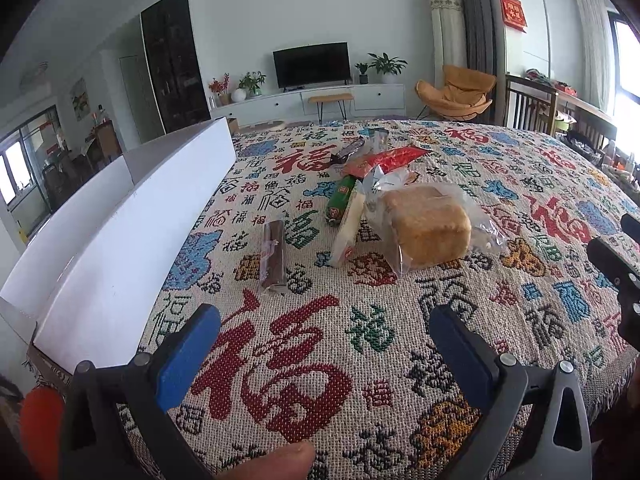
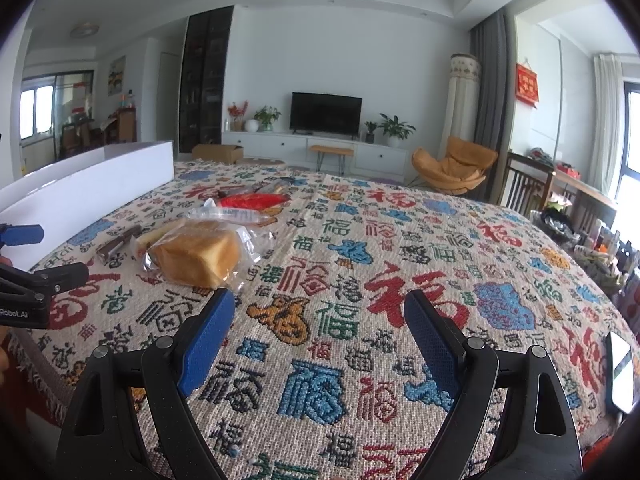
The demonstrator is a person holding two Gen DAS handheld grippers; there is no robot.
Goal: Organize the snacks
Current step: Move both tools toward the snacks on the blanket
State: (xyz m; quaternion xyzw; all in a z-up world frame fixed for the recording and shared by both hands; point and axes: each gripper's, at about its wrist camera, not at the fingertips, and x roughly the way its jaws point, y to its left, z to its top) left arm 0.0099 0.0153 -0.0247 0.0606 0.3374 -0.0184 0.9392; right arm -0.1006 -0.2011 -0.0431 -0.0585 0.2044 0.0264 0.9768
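- Blue-padded left gripper (image 1: 324,344) and right gripper (image 2: 318,338) both stand spread wide and hold nothing, low over the woven cloth (image 1: 500,184).
- Judgement: sorting has not begun; no snack is lifted yet.
- Ahead of the left tongs, the bagged bread (image 1: 428,228) is nearest; the white box (image 1: 120,240) stands to their left.
- Count: one bread, one brown bar (image 1: 274,252), one green sausage (image 1: 340,196), one pale packet (image 1: 350,224), one red packet (image 1: 384,160); farther ones I cannot count.
- Next move probably needs one gripper brought around a snack and closed gently, because the bread is soft.

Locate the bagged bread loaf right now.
The bagged bread loaf lies on the patterned tablecloth, centre-right in the left wrist view, right of the pale flat packet, ahead of both grippers.
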